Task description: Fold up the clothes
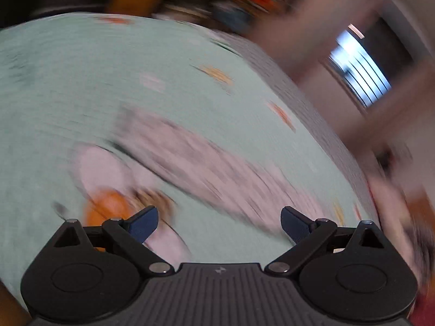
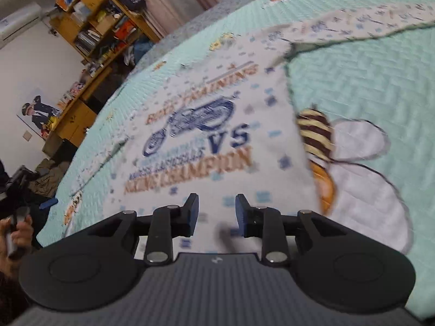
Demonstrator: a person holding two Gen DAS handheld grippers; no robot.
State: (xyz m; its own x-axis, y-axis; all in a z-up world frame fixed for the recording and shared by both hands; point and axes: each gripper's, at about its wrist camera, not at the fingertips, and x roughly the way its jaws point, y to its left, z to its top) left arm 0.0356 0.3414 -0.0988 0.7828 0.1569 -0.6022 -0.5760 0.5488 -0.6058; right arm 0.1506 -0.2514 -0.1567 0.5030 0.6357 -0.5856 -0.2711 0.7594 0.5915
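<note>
— Where's the shirt?

— The white printed shirt (image 2: 206, 135) lies spread flat on the mint quilt (image 2: 361, 81), beside the quilt's big bee picture (image 2: 318, 141).

— And the grippers?

— The right gripper (image 2: 216, 212) hovers over the shirt's near edge, jaws partly apart, nothing pinched. The left gripper (image 1: 218, 224) is spread wide and empty; its view is badly blurred.

— Anything nearby?

— Wooden shelves (image 2: 100, 24) crammed with boxes past the bed, and a hand (image 2: 16, 233) at the left edge.
</note>
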